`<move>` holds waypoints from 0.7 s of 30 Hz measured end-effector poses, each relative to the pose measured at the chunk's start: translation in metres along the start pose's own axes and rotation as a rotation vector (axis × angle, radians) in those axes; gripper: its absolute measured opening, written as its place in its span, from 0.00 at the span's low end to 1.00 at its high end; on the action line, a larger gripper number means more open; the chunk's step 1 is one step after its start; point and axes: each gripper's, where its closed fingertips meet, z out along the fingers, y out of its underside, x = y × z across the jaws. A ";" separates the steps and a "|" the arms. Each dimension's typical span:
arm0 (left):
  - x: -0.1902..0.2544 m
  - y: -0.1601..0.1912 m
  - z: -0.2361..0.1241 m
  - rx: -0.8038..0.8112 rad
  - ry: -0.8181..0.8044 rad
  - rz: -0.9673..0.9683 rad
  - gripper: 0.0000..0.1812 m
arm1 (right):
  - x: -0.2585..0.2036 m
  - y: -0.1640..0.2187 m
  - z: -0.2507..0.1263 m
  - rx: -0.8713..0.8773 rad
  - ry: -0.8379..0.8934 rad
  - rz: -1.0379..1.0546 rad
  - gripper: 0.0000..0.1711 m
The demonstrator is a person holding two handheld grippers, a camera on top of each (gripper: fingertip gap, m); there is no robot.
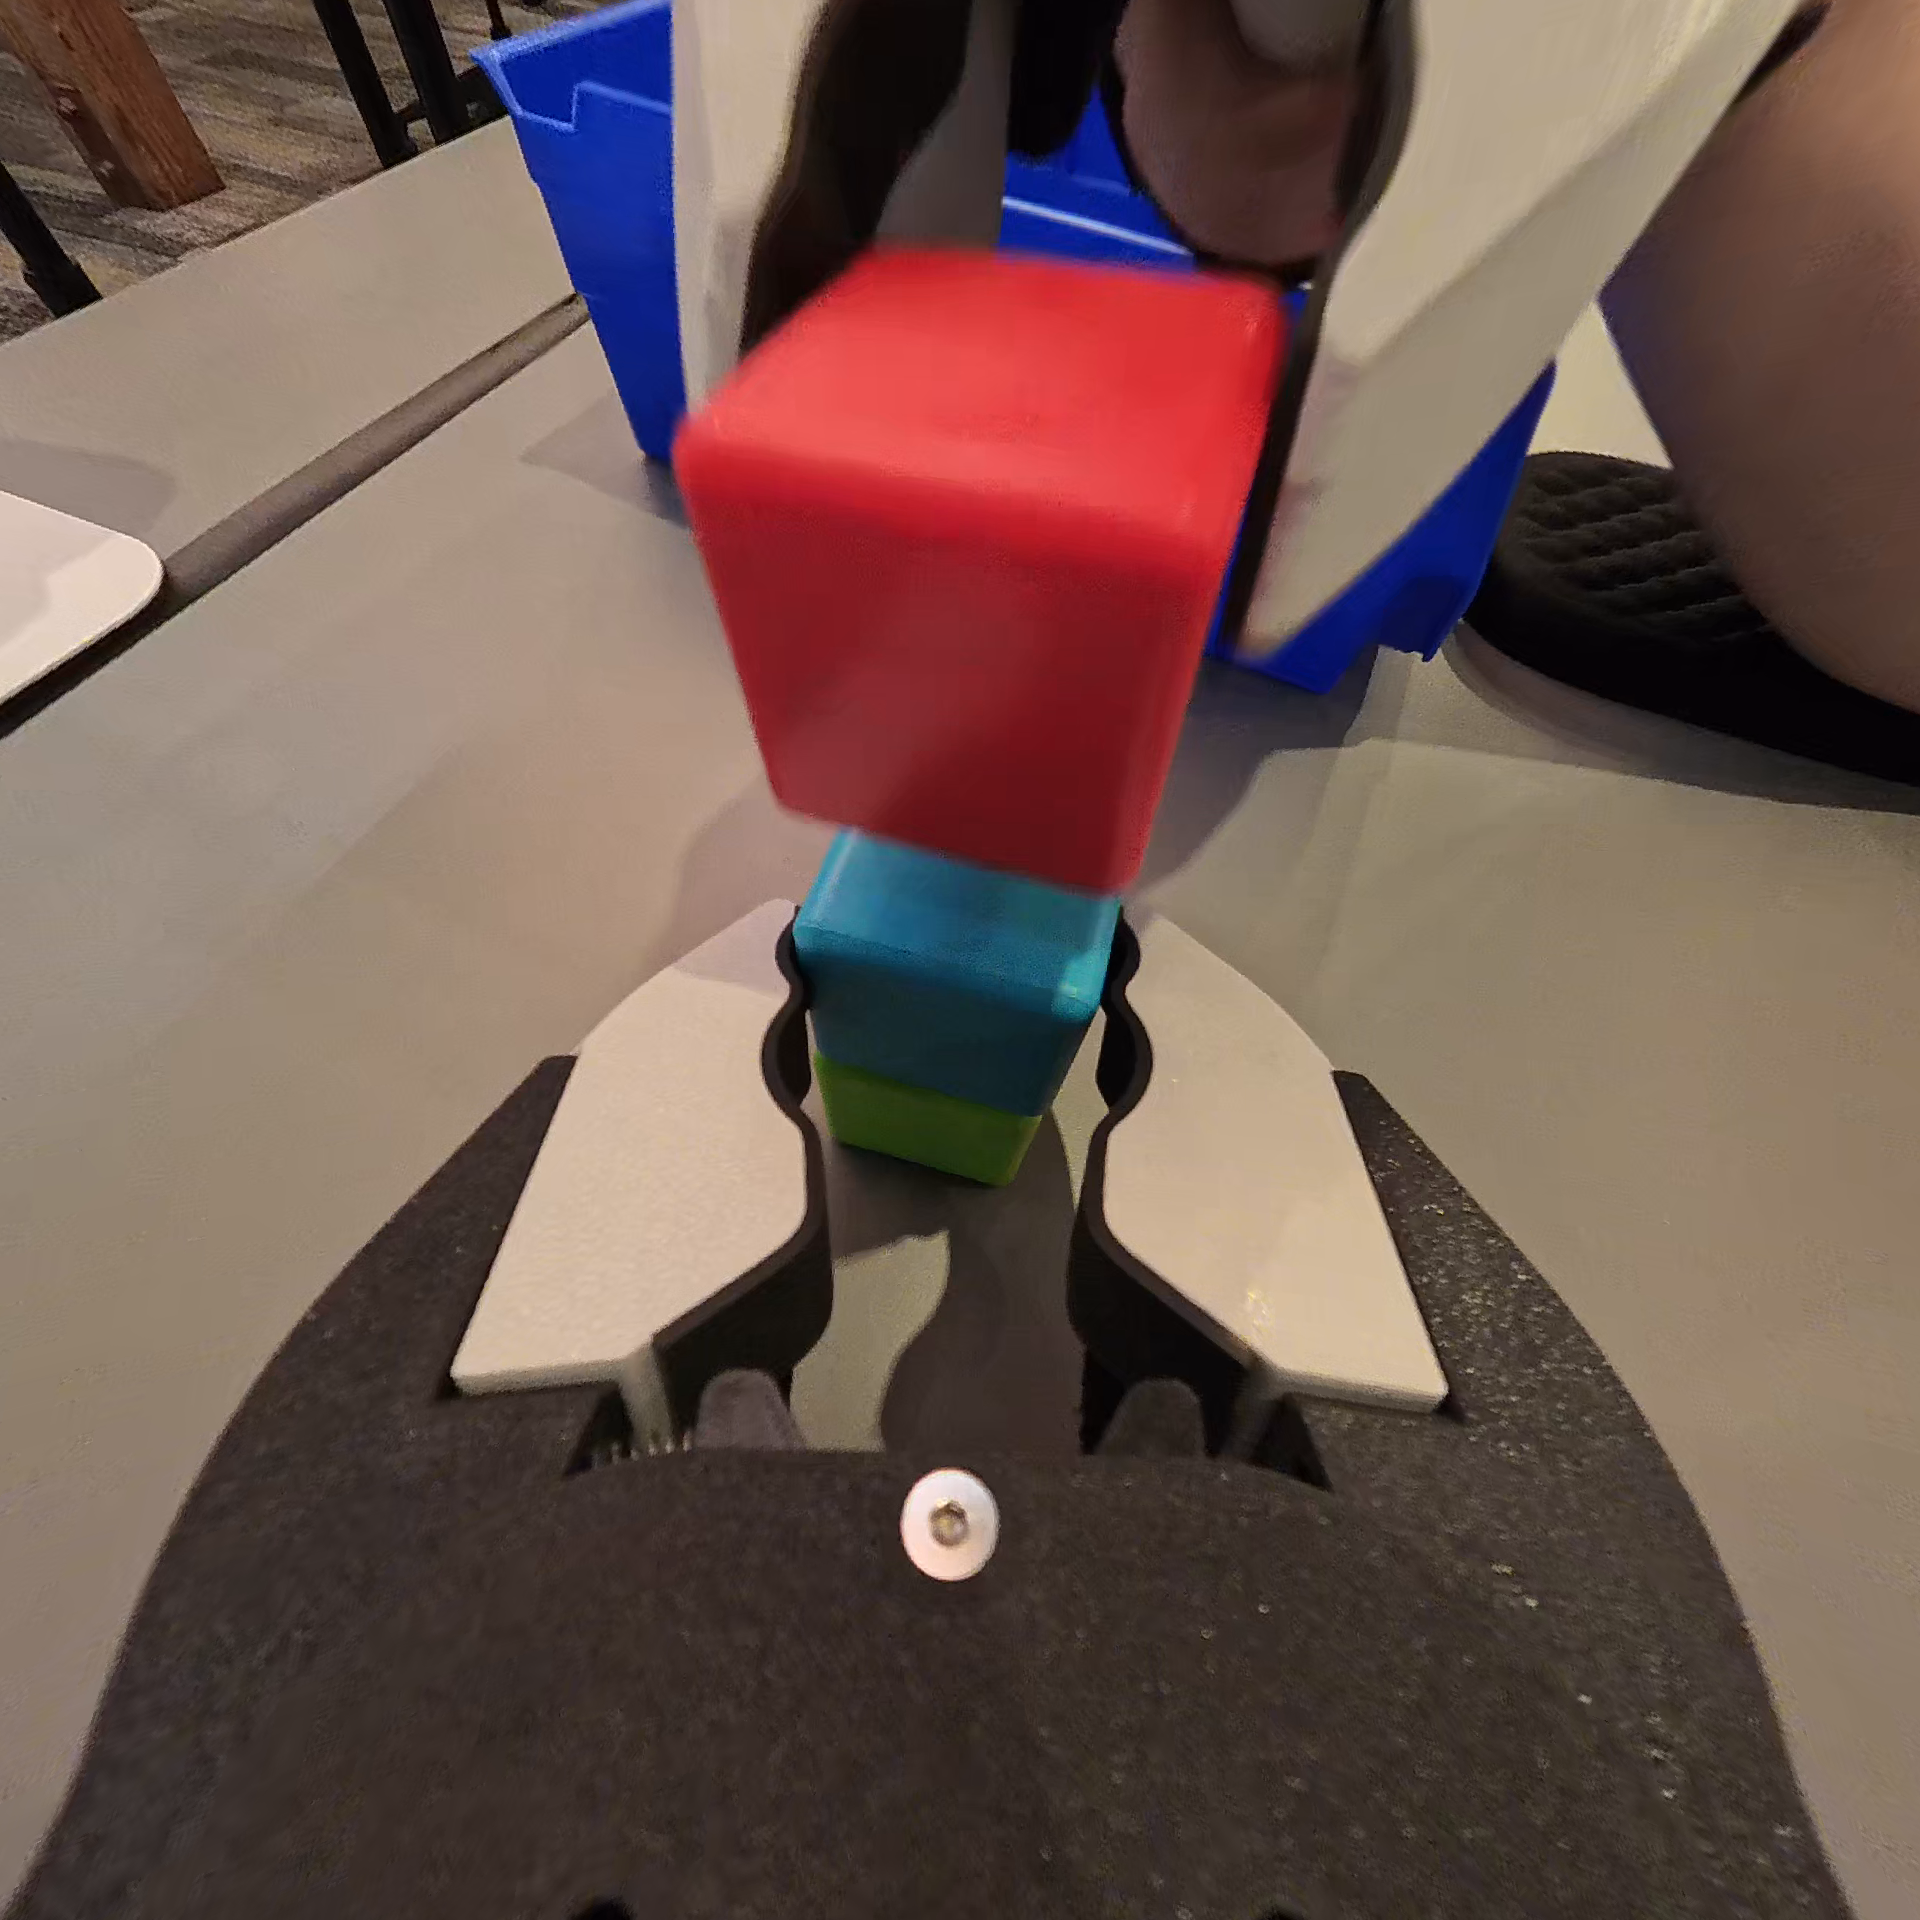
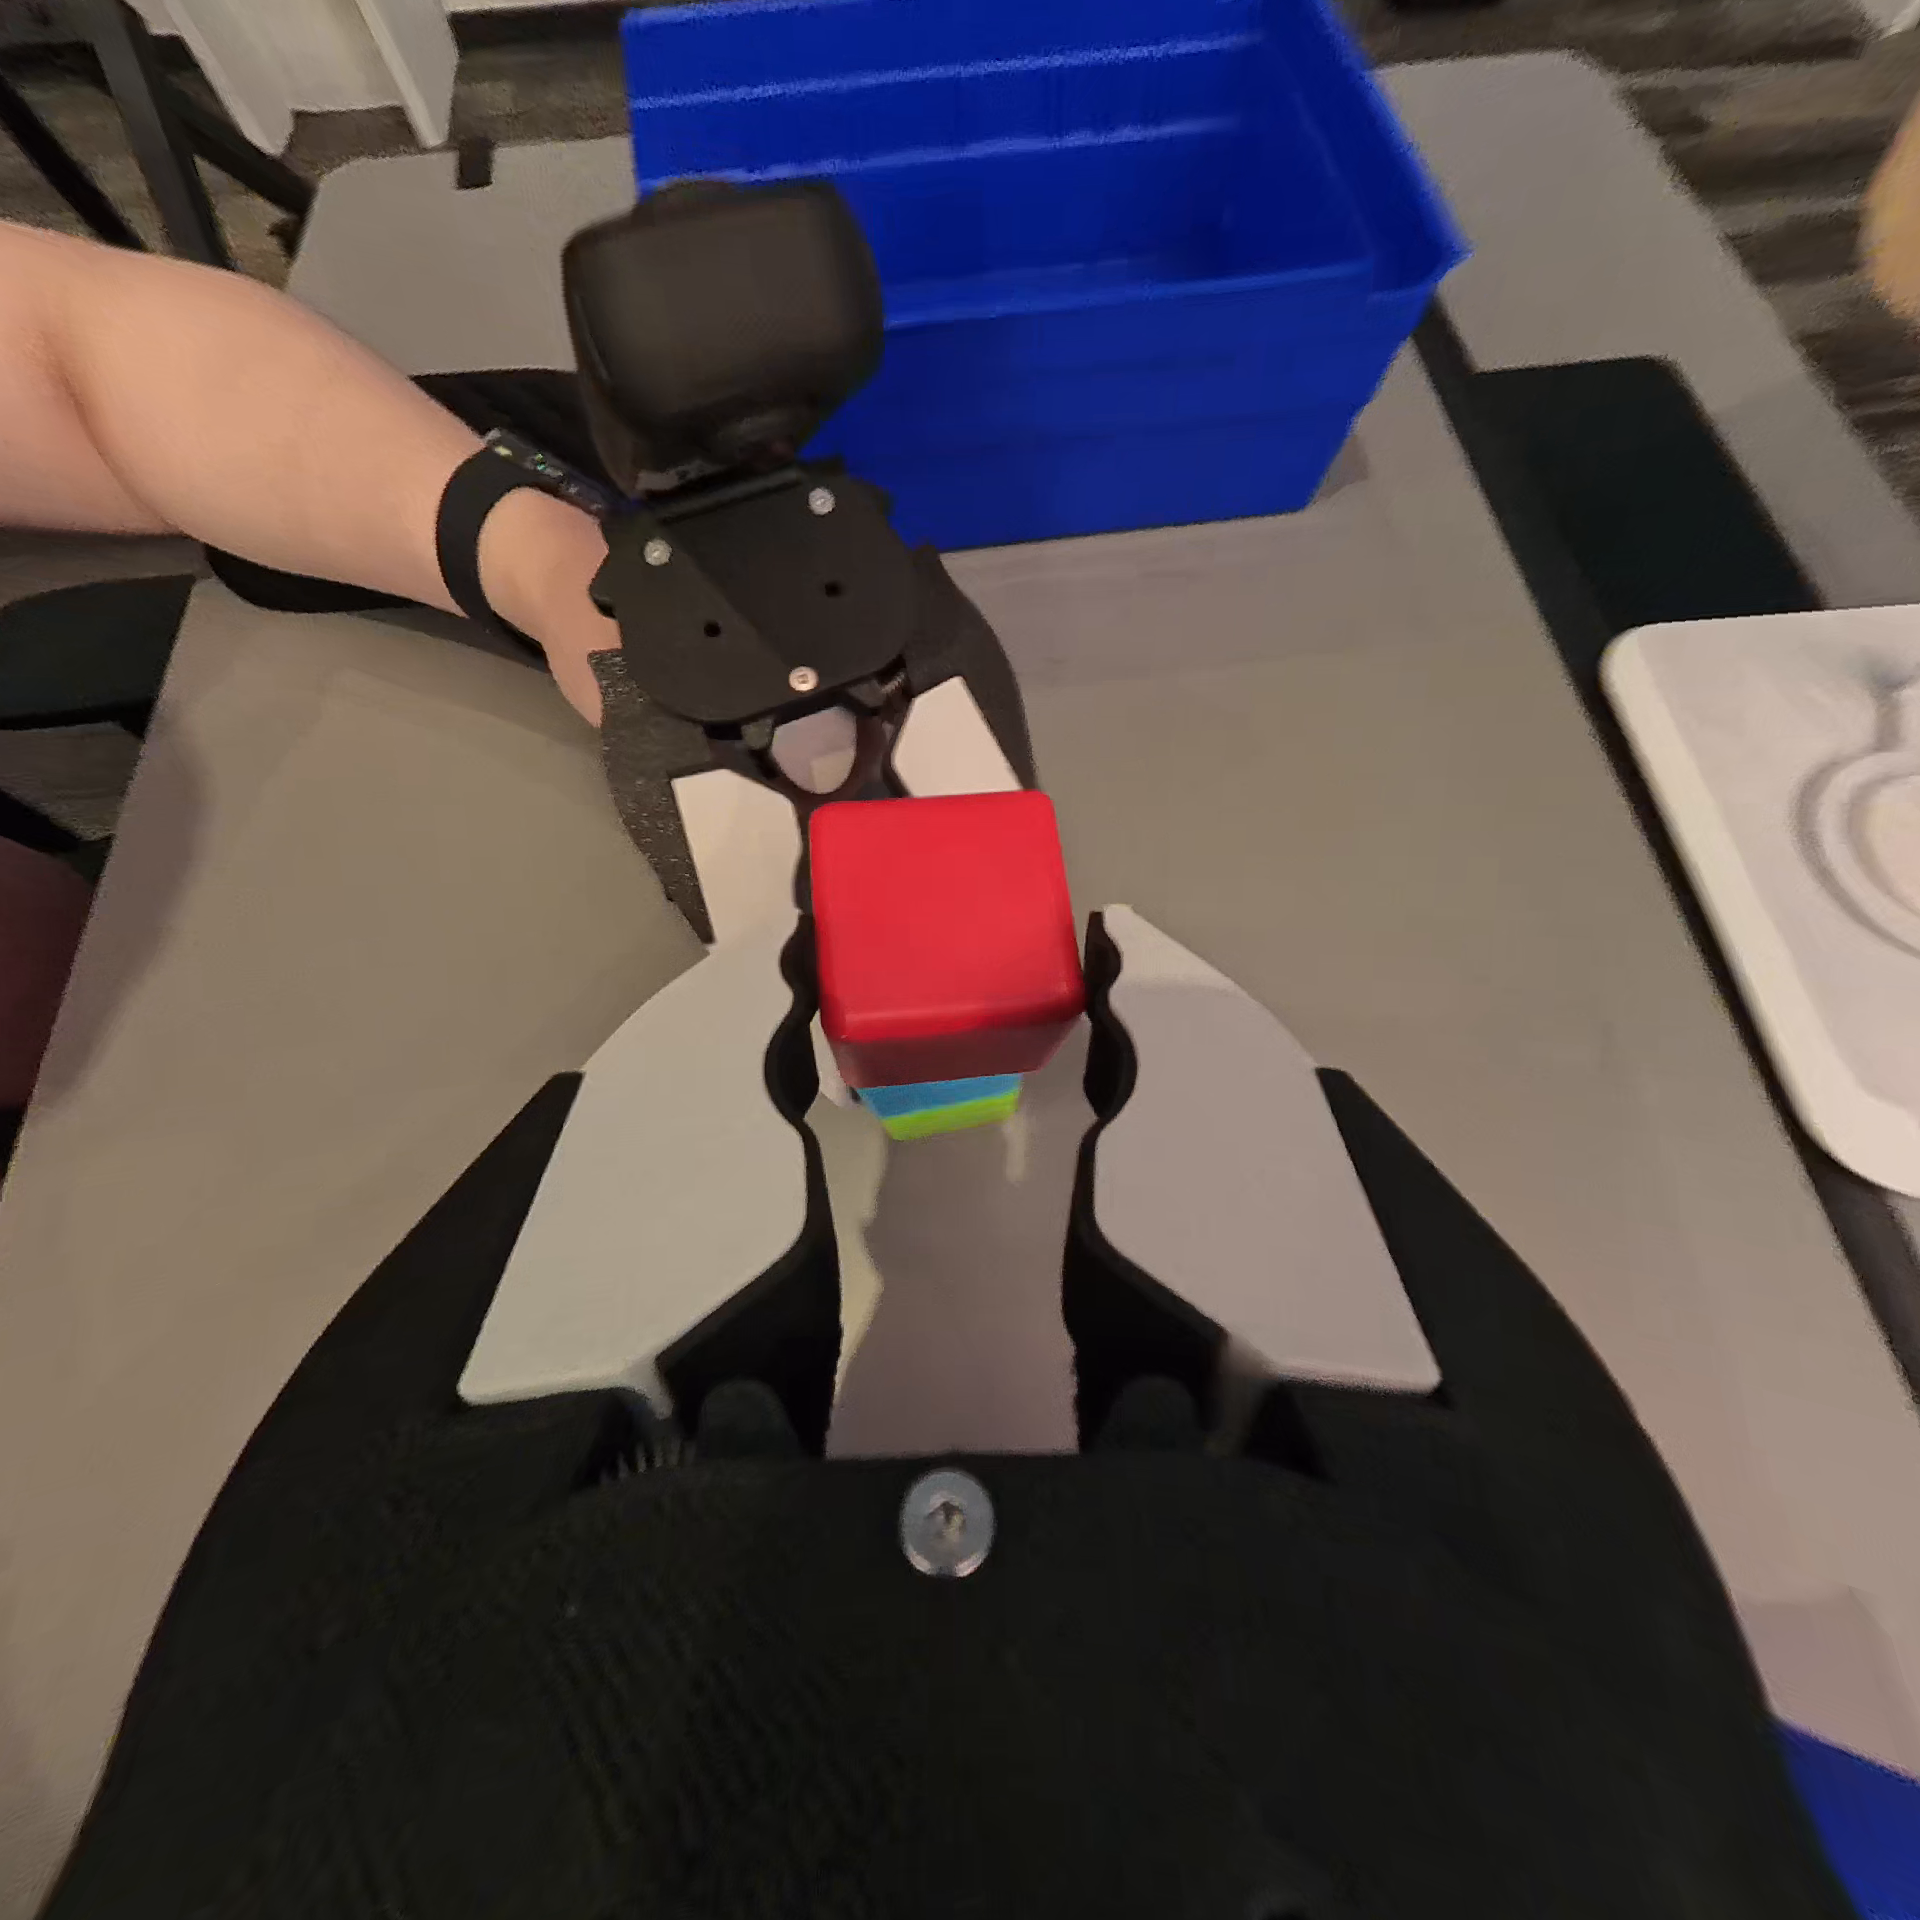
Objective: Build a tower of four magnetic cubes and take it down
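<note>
Right gripper (image 2: 940,997) fingers pinch the blurred red cube (image 2: 940,925), hiding most of the teal cube (image 1: 951,987) that the left gripper (image 1: 956,997) fingers pinch.

Red cube (image 2: 940,914) between right tongs (image 2: 943,1003)

Grey table (image 1: 312,935); patterned carpet floor (image 1: 260,62); wooden leg (image 1: 114,104); dark chair legs (image 1: 364,94).

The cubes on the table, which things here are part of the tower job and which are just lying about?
Part of the job:
red cube, held by the right gripper
teal cube, between the left gripper's fingers
green cube, at the bottom

Lying about:
blue bin
white board
black pad
</note>
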 end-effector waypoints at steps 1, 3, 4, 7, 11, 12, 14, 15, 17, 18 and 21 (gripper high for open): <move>0.000 0.000 0.000 0.001 0.001 -0.001 0.29 | 0.005 -0.003 -0.011 0.009 0.039 -0.007 0.29; 0.000 0.000 0.000 -0.001 0.001 -0.002 0.29 | 0.024 -0.009 -0.049 0.052 0.172 -0.020 0.29; 0.000 0.000 0.000 -0.002 0.000 -0.002 0.29 | 0.036 -0.011 -0.074 0.081 0.263 -0.004 0.29; 0.001 0.000 0.000 -0.001 -0.002 -0.004 0.29 | 0.086 0.017 -0.156 0.128 0.575 0.171 0.29; 0.001 0.000 0.000 -0.001 -0.005 -0.007 0.29 | 0.146 0.139 -0.218 -0.138 0.978 0.574 0.30; 0.001 0.000 0.001 -0.002 -0.006 -0.008 0.29 | 0.152 0.166 -0.220 -0.207 1.010 0.649 0.29; 0.001 0.000 0.001 -0.005 -0.009 -0.009 0.29 | 0.158 0.204 -0.217 -0.293 1.039 0.770 0.30; 0.001 0.000 0.000 -0.006 -0.012 -0.009 0.29 | 0.160 0.217 -0.215 -0.318 1.046 0.803 0.30; 0.001 0.000 0.000 -0.008 -0.012 -0.008 0.29 | 0.164 0.232 -0.213 -0.351 1.070 0.826 0.30; 0.001 0.000 0.000 -0.010 -0.012 -0.007 0.29 | 0.165 0.236 -0.212 -0.373 1.076 0.822 0.30; 0.001 0.000 0.000 -0.014 -0.012 -0.006 0.29 | 0.167 0.247 -0.208 -0.424 1.086 0.810 0.30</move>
